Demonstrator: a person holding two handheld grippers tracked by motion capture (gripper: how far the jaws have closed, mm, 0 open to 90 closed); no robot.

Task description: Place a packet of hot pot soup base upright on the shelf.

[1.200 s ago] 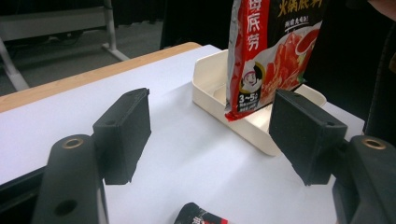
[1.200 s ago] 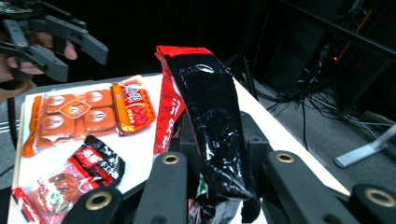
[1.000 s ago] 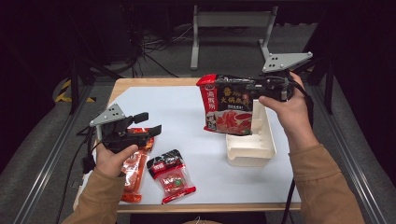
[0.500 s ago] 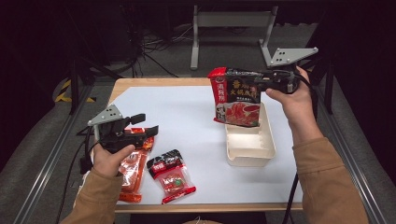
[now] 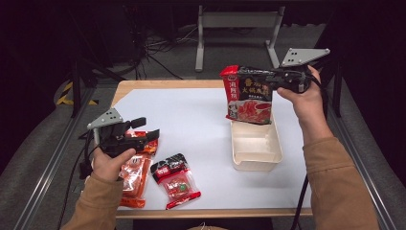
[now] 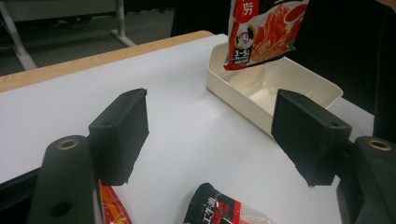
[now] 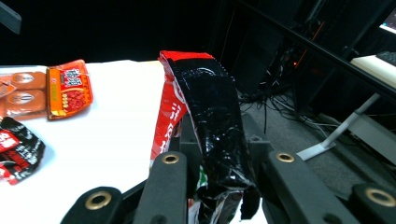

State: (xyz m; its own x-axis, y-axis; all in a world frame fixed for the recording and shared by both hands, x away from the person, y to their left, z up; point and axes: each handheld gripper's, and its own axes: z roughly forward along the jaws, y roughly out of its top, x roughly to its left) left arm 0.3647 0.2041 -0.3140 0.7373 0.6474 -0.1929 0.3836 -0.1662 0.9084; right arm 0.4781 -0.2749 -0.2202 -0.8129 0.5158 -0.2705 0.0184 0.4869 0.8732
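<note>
A large red and black seasoning bag [image 5: 249,96] hangs upright from my right gripper [image 5: 257,75], which is shut on its top edge. The bag's lower end hovers over the far end of a cream tray [image 5: 256,165], and I see no contact. In the right gripper view the crumpled bag [image 7: 205,107] is pinched in my right gripper [image 7: 219,163]. My left gripper [image 5: 147,128] is open at the near left, just above an orange packet [image 5: 134,177]. A small black and red packet [image 5: 174,179] lies beside it. In the left gripper view nothing is held in the left gripper [image 6: 212,126].
A white sheet [image 5: 191,120] covers the wooden table, whose edge [image 5: 163,84] shows at the back. A metal stand [image 5: 237,21] and cables sit on the floor behind. In the right gripper view, orange packets [image 7: 70,88] lie at the far left.
My right gripper has carried the bag to the right and slightly away, so it now hangs over the tray's far end. The left gripper has stayed put.
</note>
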